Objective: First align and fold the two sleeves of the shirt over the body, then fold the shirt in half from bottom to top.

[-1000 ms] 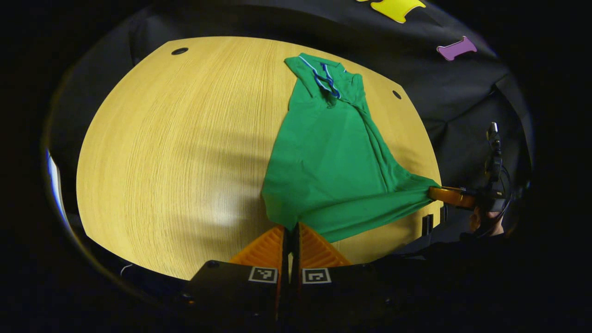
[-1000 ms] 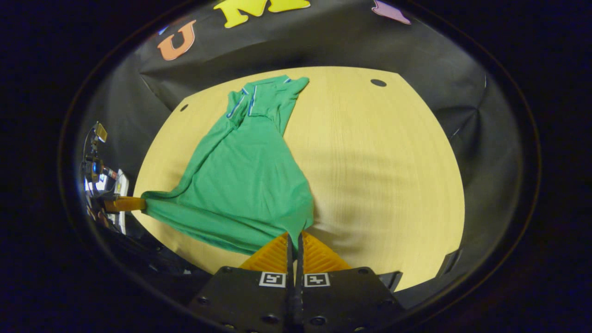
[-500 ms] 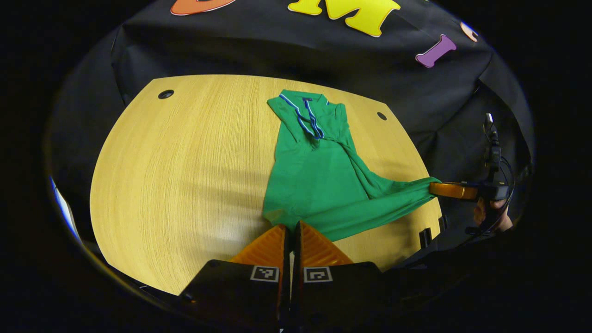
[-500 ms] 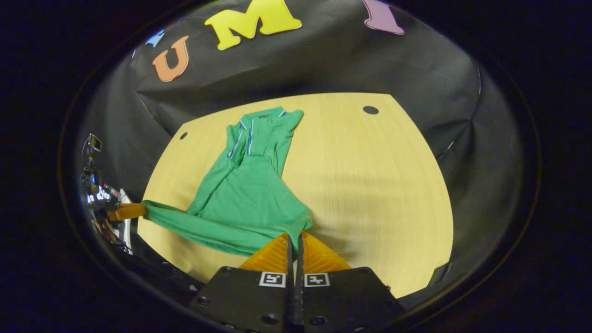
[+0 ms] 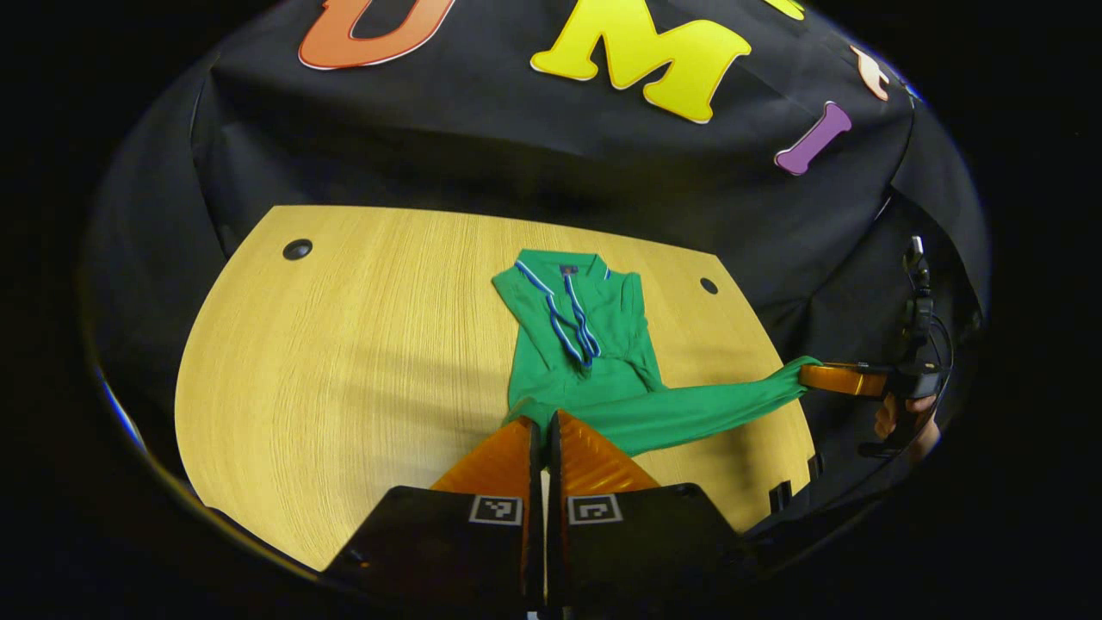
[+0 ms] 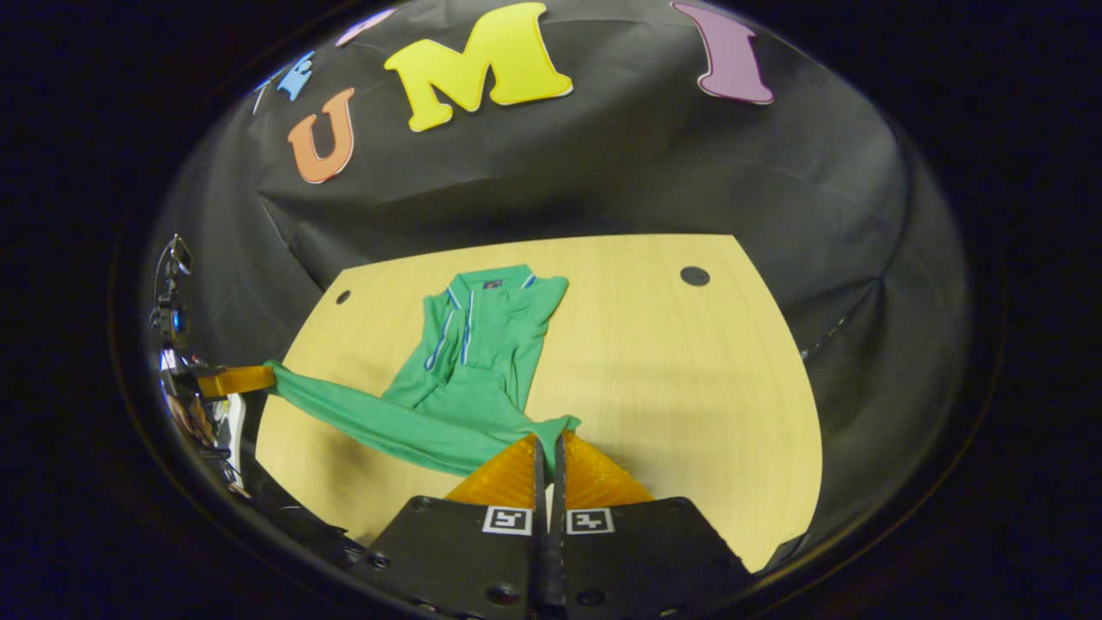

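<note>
Wood counter (image 5: pixel 344 362), both tools clamped on shirt (image 5: pixel 594 344) hem corners: left tool (image 5: pixel 542 430), right tool (image 6: pixel 547 448). Keep the hem taut and level, I'd say.

green shirt (image 5: pixel 594 344), blue-and-white striped placket trim; pale wood-grain table (image 5: pixel 362 362)

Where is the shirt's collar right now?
In the left gripper view the collar lies flat at the far edge of the table, near the booth wall, left of a small dark hole in the tabletop.
</note>
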Available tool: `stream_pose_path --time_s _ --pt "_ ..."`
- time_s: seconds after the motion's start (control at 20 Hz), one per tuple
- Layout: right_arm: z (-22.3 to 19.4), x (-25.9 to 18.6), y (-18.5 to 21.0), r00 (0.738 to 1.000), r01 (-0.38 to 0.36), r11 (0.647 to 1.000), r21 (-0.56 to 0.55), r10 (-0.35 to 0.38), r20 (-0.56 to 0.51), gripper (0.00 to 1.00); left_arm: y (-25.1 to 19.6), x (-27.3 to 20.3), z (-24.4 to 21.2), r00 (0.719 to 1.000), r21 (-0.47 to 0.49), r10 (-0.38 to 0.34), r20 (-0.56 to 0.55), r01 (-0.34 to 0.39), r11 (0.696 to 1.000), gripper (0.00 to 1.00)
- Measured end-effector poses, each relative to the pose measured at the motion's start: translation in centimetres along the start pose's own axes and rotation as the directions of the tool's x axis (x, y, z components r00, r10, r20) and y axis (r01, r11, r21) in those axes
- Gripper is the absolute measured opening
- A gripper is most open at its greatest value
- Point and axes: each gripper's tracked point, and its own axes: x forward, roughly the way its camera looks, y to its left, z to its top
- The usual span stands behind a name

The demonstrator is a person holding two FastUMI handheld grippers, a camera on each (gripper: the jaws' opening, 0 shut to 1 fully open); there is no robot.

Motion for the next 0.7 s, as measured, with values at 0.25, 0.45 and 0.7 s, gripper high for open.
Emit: stream_pose_path --time_s 0.25,0.45,0.7 --pt "5.9 1.9 0.2 0.998 0.006 0.999 0.039 -0.008 0.067 0.0 0.4 2.4 5.8 0.997 -0.017 0.003 0.082 -0.002 1.0 0.07" --pt "10.4 3.7 0.3 0.993 0.016 1.0 0.015 -0.017 0.116 0.02 1.3 4.4 9.3 0.993 -0.023 0.016 0.118 -0.014 1.0 0.07" --pt "15.6 7.9 0.7 0.989 0.027 0.999 -0.028 -0.022 0.145 0.0 2.8 8.6 12.5 0.991 -0.063 0.03 0.127 -0.022 0.998 0.07"
